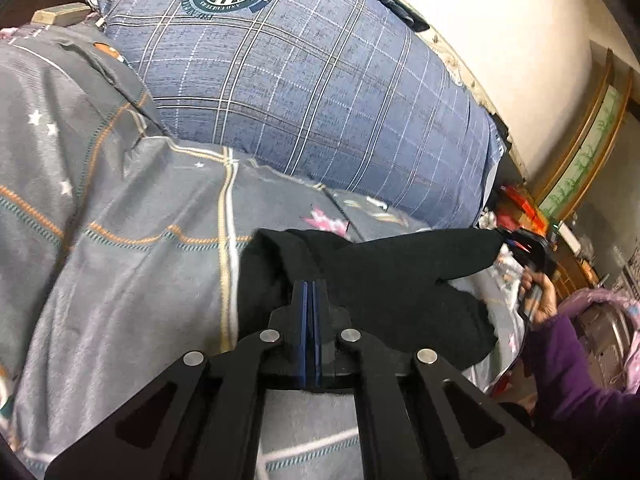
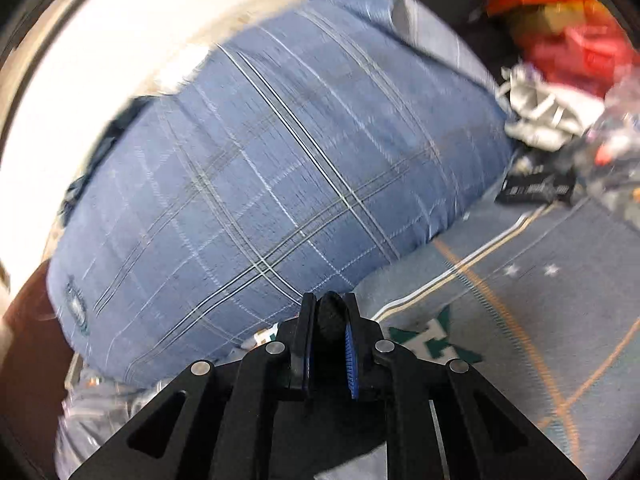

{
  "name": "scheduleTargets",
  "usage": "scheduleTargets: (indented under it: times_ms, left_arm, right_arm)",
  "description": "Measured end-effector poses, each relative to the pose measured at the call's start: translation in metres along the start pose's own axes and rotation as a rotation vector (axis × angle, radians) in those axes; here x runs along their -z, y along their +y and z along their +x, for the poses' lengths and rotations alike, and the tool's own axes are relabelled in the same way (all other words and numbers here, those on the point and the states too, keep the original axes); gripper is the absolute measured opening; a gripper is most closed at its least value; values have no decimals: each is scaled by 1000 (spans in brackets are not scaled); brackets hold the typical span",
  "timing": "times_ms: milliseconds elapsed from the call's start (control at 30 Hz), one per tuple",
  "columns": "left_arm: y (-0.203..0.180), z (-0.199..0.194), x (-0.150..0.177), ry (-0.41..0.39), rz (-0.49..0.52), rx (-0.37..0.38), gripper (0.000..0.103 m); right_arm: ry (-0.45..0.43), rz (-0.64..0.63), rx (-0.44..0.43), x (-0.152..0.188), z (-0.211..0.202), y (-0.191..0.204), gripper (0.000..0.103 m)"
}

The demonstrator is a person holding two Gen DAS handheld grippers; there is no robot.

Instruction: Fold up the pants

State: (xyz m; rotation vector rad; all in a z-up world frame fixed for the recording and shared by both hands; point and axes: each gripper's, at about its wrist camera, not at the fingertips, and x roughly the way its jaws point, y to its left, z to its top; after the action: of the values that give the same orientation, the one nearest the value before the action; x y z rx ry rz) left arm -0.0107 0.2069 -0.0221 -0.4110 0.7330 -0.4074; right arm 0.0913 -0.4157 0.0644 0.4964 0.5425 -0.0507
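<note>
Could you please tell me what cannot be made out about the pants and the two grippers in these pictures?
- Left wrist view: the left gripper hides its own hold on the black pants.
- Left wrist view: the right gripper is small, so its jaws are unreadable.
- Right wrist view: motion blur; the right gripper hides all but a wad of the pants.

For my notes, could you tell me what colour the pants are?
Black pants, clearest in the left wrist view.

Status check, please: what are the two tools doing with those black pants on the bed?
Left tool shut on black pants. Right tool clamped on a fold of them. Pants stretched between tools over grey bedspread. Blue plaid pillow close behind.
</note>
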Motion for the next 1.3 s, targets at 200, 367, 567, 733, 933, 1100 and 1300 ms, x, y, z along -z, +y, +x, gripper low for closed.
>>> scheduleTargets:
  times_ms: [200,367,567,733,933,1100,1300]
  left_arm:
    - [-1,-4,24,94,-12,16,1]
    - [2,12,28,209,-128,-18,8]
    - [-12,14,35,200,-127,-69,59]
    - [-27,31,38,223,-76,-95,59]
    - [-37,56,27,218,-40,-109,60]
    - [-28,71,25,207,-58,-108,48]
    - [-30,71,21,205,-14,-109,6]
  right_arm:
    - [80,10,-3,69,-64,-52,13]
    - [139,106,-12,104,-83,-85,13]
    - [171,99,23,117,-72,-77,15]
    - [186,141,36,127,-63,-82,17]
    - [187,179,21,132,-57,-89,17]
    - [194,164,23,131,-52,-90,17]
    - [189,160,29,128,-52,-88,17]
